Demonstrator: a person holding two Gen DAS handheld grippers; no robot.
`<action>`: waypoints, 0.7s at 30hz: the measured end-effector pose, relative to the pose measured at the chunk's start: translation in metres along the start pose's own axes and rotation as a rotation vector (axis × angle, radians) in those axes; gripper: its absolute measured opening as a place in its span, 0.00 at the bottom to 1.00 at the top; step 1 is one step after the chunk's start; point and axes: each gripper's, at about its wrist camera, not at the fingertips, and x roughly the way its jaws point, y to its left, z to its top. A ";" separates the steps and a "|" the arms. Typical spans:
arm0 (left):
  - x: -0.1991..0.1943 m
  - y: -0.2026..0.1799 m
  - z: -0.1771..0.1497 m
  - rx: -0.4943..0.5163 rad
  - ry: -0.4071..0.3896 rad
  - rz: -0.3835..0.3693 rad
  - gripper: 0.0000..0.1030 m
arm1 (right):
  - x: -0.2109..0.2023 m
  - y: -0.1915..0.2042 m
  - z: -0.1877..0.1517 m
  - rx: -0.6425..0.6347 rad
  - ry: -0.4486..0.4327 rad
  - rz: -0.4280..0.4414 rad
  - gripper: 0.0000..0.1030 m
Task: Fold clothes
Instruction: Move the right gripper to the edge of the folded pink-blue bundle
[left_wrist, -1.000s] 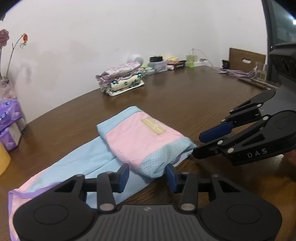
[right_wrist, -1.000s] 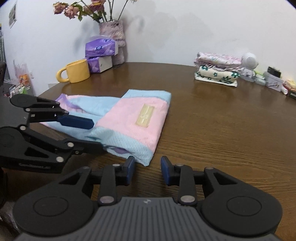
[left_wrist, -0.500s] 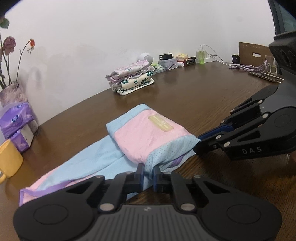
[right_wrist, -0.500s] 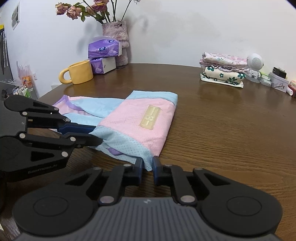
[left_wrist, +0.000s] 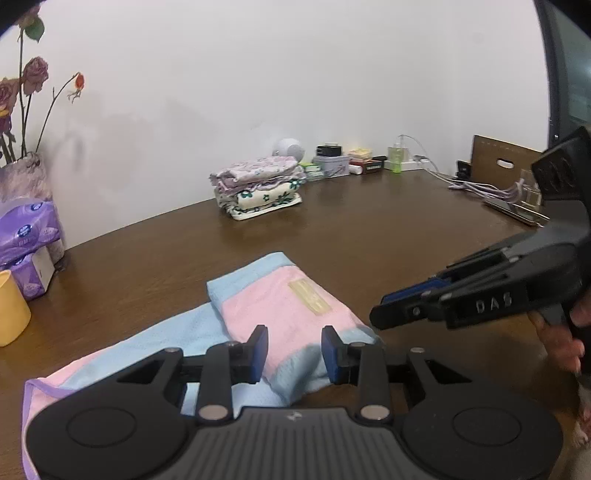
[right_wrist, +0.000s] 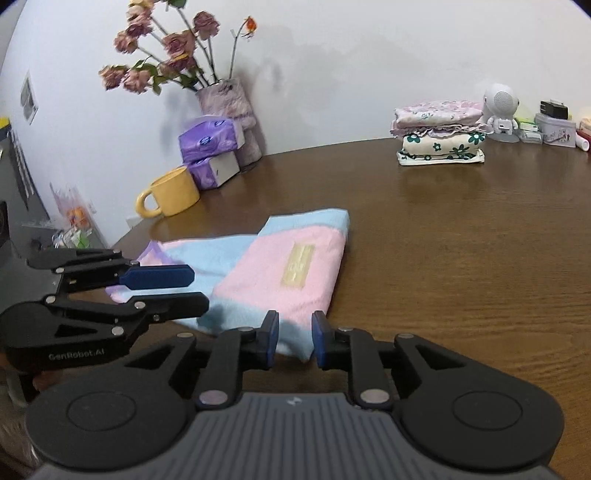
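1. Left wrist view: the left tool (left_wrist: 293, 349) is spread, its blue pads either side of the near corner of the pink-and-blue garment (left_wrist: 280, 314) without closing on it. The garment lies on the brown bench (left_wrist: 369, 236), one end doubled over into a pink panel with a tan label on top, the rest trailing in a single layer toward the lower left. Its long axis runs from that far-left tail up to the folded end, slanting across the tool's line of sight. The right tool (left_wrist: 380, 314) comes in from the right, held in a hand (left_wrist: 561, 343), its tip level with the folded end's right edge; its fingers look nearly pressed together, with no cloth seen between them.

2. Right wrist view: the right tool (right_wrist: 294, 336) shows a modest gap between its pads, just at the garment's (right_wrist: 280, 273) nearest corner, pinching nothing. The left tool (right_wrist: 192, 291) reaches in from the left, spread, above the near blue edge. Both tools sit at the folded end, the unfolded tail lying away to the left, nearer the left tool.

3. Judgement: the garment is part-folded; a further fold would turn on that leftward tail. A stack of folded clothes (right_wrist: 439, 136) stands well apart by the wall.
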 end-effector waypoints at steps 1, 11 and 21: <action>0.005 0.000 0.001 -0.005 0.012 0.002 0.28 | 0.004 0.001 0.001 -0.003 0.001 -0.008 0.19; 0.025 0.021 -0.009 -0.084 0.104 -0.016 0.27 | 0.025 0.004 0.000 -0.016 0.050 -0.006 0.19; 0.032 0.016 -0.002 -0.041 0.092 -0.035 0.20 | 0.030 0.005 0.011 -0.029 0.059 -0.009 0.19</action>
